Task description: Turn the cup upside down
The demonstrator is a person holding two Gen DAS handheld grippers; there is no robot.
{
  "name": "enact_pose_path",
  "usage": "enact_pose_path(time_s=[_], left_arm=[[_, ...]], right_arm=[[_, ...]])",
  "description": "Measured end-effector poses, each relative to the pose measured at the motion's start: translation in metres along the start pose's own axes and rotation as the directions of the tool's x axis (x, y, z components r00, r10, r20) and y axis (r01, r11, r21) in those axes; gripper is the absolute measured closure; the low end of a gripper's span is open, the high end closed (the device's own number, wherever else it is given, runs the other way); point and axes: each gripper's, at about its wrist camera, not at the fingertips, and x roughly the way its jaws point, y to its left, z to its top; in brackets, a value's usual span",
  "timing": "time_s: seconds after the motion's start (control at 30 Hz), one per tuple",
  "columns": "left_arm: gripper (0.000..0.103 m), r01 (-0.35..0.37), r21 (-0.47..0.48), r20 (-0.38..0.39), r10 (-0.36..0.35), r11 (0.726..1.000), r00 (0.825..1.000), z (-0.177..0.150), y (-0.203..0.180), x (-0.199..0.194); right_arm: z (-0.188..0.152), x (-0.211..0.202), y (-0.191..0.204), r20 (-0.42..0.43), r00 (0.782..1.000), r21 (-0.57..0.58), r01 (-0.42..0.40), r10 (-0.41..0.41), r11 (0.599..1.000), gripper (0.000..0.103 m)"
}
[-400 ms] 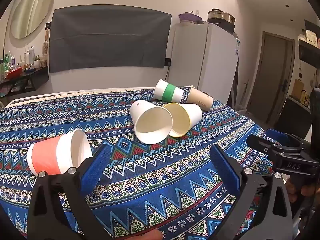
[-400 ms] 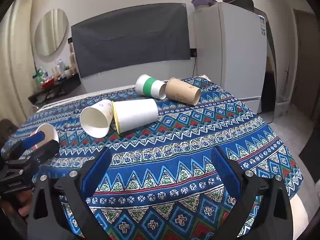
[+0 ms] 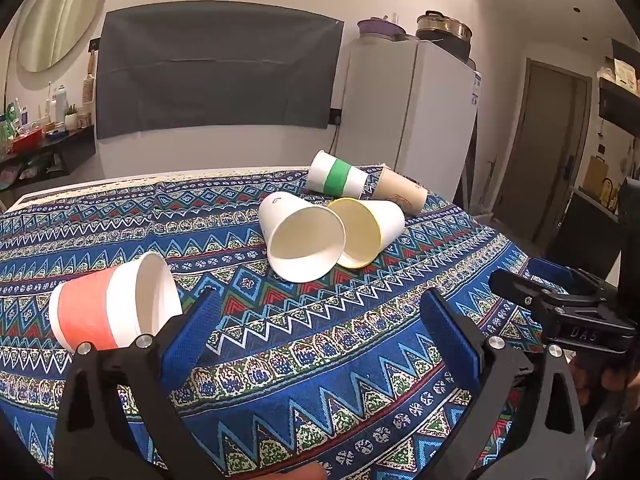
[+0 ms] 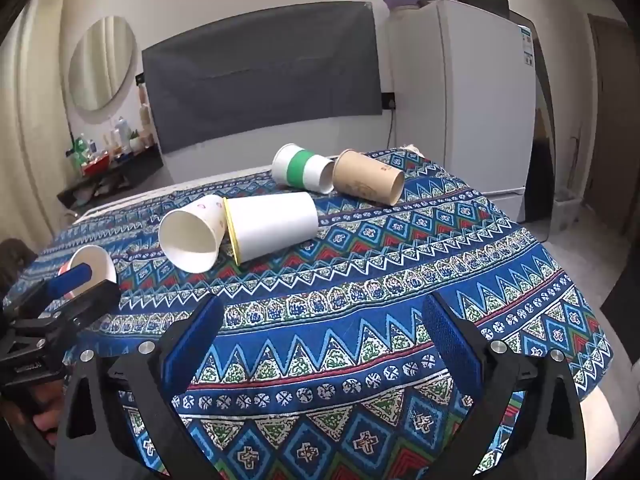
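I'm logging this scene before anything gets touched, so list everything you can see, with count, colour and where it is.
Red-banded cup: one, white with red band, on its side, near left of table.
White cup: one, on its side, table centre, mouth toward cameras.
Yellow-rimmed cup: one, white, on its side beside the white cup.
Green-banded cup: one, white and green, on its side, far side.
Brown cup: one, on its side, beside the green-banded cup.
Tablecloth: one, blue patterned, covers the table.
Fridge: one, white, behind table.
Mirror: one, oval, on wall.
Left gripper: black with blue pads, open.
Right gripper: same, open.
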Motion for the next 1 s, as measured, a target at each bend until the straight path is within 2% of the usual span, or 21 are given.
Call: enact_pose_path(time_s=[0.3,0.63,0.8,1.0], left_arm=[[0.006,-0.001,-0.012,-0.026,0.000,1.000,1.000,-0.002,0.003,0.006],[0.006,-0.006,-0.008,-0.014,0.006,1.000,1.000,-0.001,0.001,0.001],[0.006,-0.004,-0.012,-0.013,0.004,1.000,1.000,0.001,0.002,0.000],[0.006,0.000,-0.006,0.001,0.000,1.000,1.000,0.002,0.001,-0.003]], right_arm=[[-0.001,0.002,0.006,0.013,1.000,-0.032,-0.009,0.009,0.999,0.008],[-0.003,-0.007,0.021,0.051,0.999,-0.127,0.014,-0.007,0.992,0.008],[-0.007,-0.011,0.033,0.079,0.996,-0.187,0.057,-0.043,0.981,0.008],[-0.007,-0.013,0.028,0.073,0.996,-0.177,0.066,-0.054,0.982,0.008]])
